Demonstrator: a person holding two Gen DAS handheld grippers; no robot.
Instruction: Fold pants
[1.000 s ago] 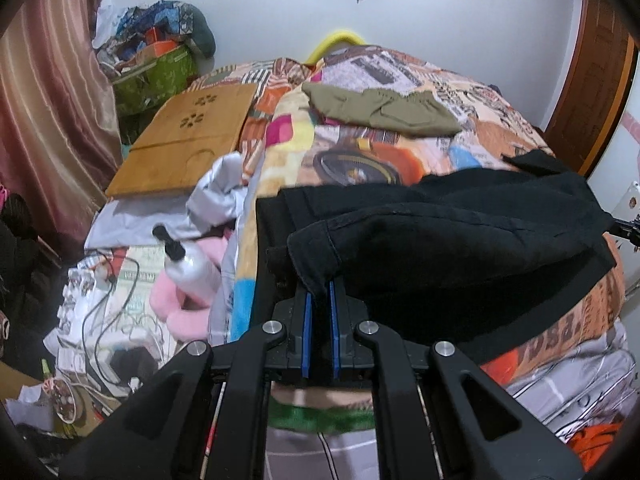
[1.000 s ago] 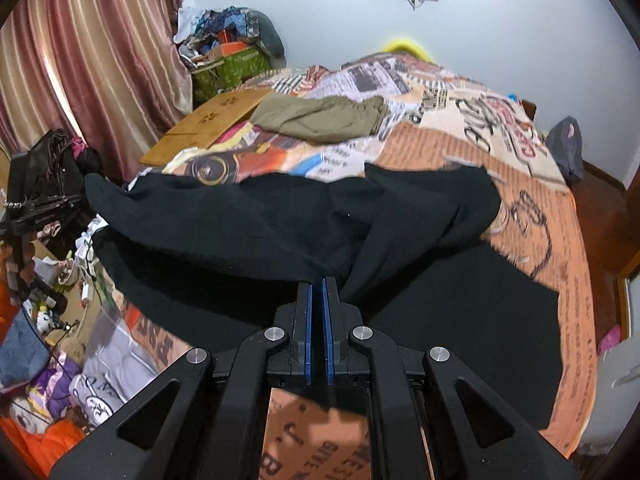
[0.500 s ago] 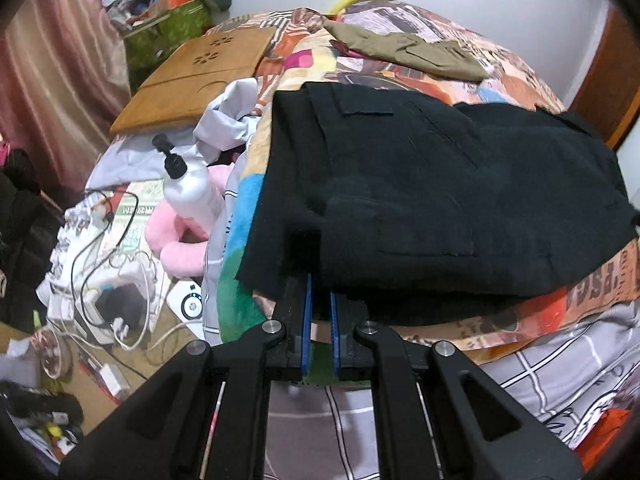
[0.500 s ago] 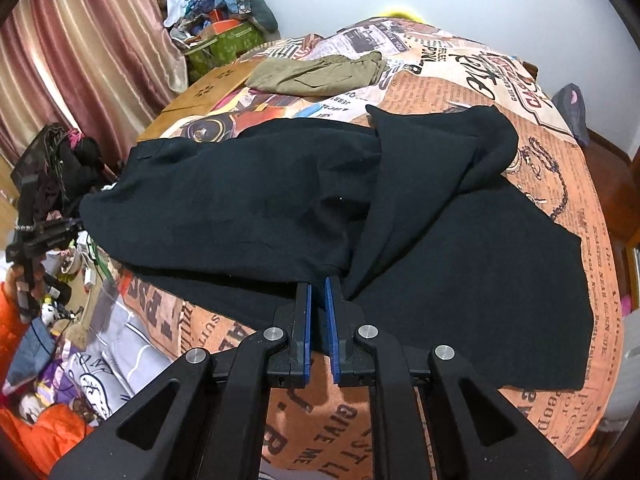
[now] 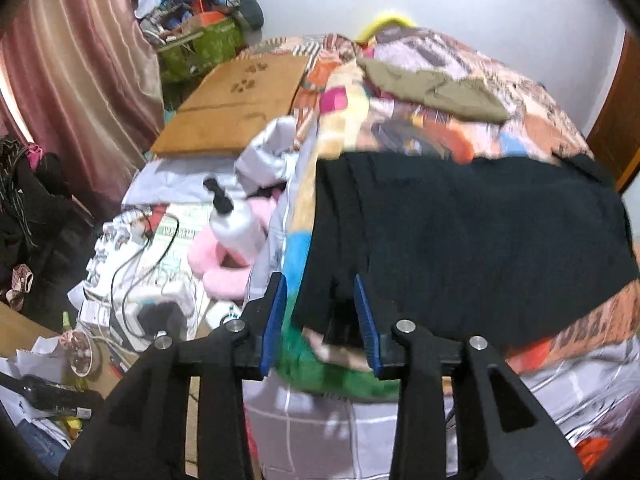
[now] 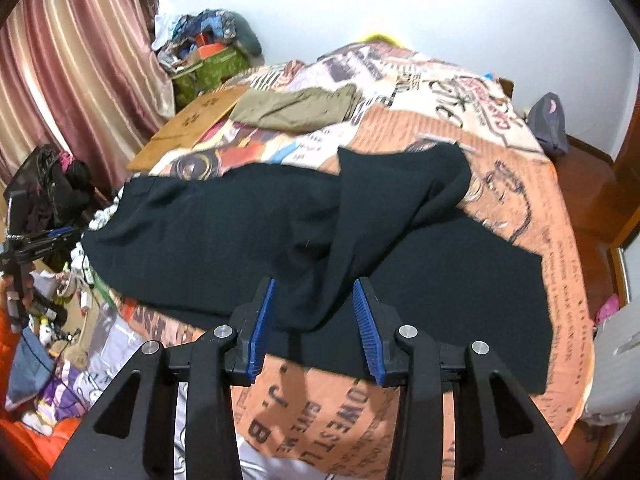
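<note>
The black pants (image 5: 472, 240) lie folded over on the patterned bed cover, near the front edge of the bed. In the right wrist view the black pants (image 6: 248, 236) spread across the bed with one leg end turned back at the far right. My left gripper (image 5: 320, 312) is open, its blue pads on either side of the pants' left corner. My right gripper (image 6: 316, 312) is open, with the folded edge of the pants lying between its pads. The left gripper also shows in the right wrist view (image 6: 44, 236), at the pants' left end.
Olive-green pants (image 6: 296, 108) lie further back on the bed cover (image 6: 520, 208). A wooden board (image 5: 236, 104) rests at the bed's left. A white pump bottle (image 5: 236, 224), pink slippers, cables and clutter crowd the floor on the left. Curtains (image 6: 72, 60) hang left.
Both grippers lowered the pants onto the bed, then opened and let go of the fabric. Both have drawn back slightly toward the bed's front edge.
</note>
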